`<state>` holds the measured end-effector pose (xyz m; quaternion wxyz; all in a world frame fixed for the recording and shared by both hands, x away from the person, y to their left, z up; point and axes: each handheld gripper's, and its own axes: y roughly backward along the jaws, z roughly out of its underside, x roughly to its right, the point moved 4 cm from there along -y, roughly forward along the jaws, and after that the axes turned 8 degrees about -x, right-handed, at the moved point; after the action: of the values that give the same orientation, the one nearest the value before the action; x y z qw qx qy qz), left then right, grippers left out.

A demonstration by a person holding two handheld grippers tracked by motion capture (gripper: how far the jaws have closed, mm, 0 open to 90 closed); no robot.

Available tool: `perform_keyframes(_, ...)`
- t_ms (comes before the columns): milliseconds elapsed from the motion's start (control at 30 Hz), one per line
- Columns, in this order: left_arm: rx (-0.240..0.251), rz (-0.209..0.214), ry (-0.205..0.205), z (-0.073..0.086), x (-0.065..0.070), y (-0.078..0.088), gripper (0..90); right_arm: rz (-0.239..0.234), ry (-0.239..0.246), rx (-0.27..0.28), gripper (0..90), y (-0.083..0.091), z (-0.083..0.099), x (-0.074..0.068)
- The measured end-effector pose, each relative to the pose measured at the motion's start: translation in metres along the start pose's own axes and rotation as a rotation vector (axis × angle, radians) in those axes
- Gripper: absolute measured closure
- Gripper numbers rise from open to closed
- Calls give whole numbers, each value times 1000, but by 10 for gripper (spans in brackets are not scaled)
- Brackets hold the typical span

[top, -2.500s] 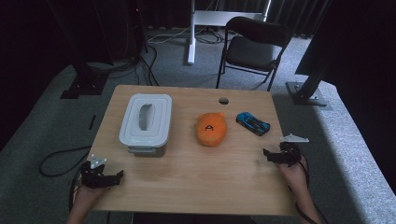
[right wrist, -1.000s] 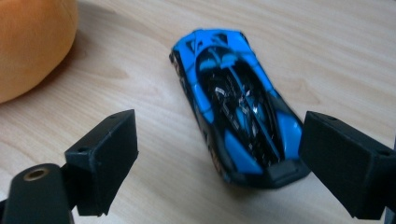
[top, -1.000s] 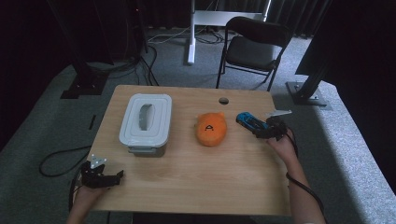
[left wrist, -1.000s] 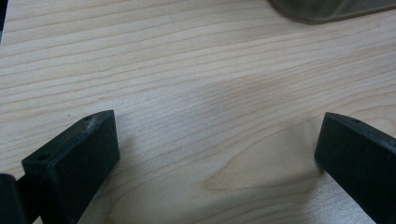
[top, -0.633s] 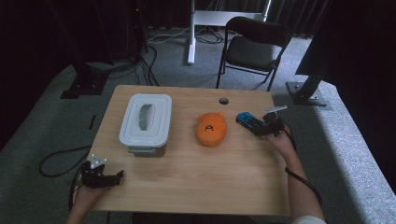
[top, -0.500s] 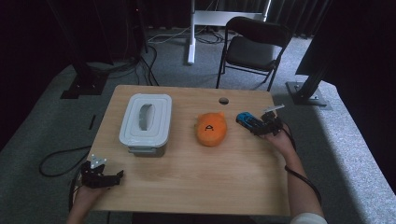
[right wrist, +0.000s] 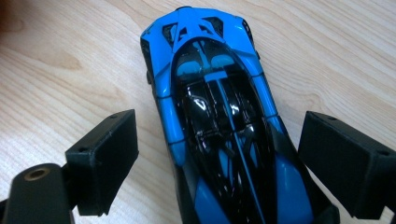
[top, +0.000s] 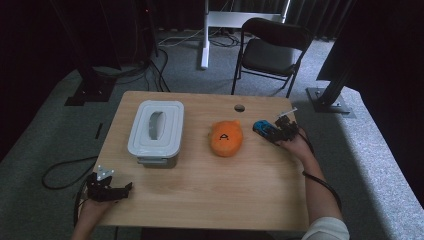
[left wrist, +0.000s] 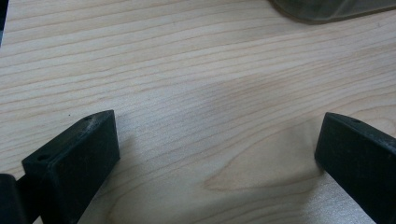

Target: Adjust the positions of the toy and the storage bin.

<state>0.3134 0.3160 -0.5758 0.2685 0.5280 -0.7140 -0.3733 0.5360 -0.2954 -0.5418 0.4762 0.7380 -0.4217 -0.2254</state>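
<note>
Right gripper (right wrist: 217,154) spread astride blue toy car (right wrist: 219,116), gaps both sides, near table's far-right edge (top: 300,150). Left gripper (left wrist: 217,154) spread over bare wood at near-left corner.

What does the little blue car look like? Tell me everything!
The blue toy car is a shiny sports car, bright blue with glossy black windows and black stripes down its roof; it looks like hard plastic or metal. It sits upright on the wooden table, right of the orange plush. The right tongs are open around its sides, with a gap showing on one side.
</note>
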Motion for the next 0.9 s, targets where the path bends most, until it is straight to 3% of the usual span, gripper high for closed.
perform_keyframes(267, 0, -2, 2, 0, 0, 0, 3, -7, -4, -35, 118, -8, -3, 8)
perform_keyframes(433, 0, -2, 2, 0, 0, 0, 3, -53, -5, -42, 130, -12, -3, 12)
perform_keyframes(600, 0, -2, 2, 0, 0, 0, 3, -54, 1, -95, 150, -21, 0, 11)
perform_keyframes(900, 0, -1, 2, 0, 0, 0, 3, -74, -13, -88, 123, -23, 0, 12)
